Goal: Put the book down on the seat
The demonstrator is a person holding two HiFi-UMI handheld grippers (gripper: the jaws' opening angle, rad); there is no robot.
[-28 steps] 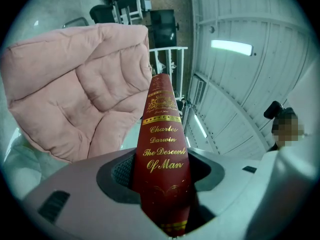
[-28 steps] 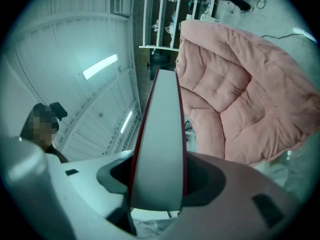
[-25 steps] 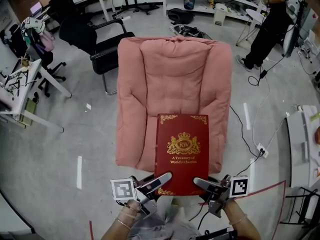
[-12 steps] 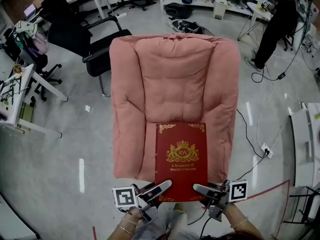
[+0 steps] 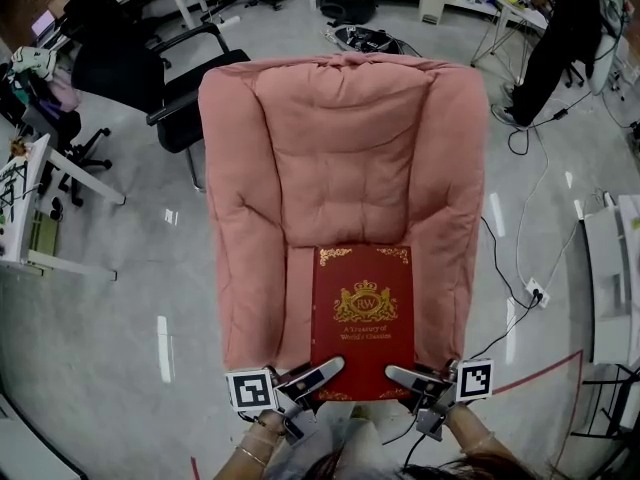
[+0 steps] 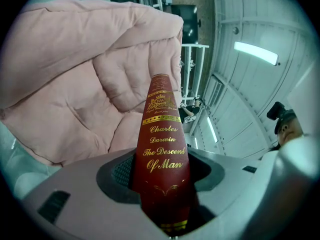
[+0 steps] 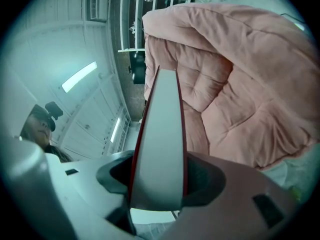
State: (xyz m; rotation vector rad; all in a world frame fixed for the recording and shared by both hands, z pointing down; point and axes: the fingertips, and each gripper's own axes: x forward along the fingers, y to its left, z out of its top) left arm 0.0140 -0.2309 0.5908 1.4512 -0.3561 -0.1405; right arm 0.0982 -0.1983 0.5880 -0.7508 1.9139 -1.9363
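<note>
Red hardback book gripped at its near end, left tongs clenched on the spine, right tongs clenched on the page edge; flat over the front of the pink armchair seat.

The pink armchair and a black office chair stand on the grey floor.

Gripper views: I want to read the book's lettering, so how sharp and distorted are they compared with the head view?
Left gripper view: strong fisheye, dark corners, yet the gold spine lettering on the book is sharp. Right gripper view: same warp, only the pale page edge shows. Head view: milder bending, cover title small and soft.
</note>
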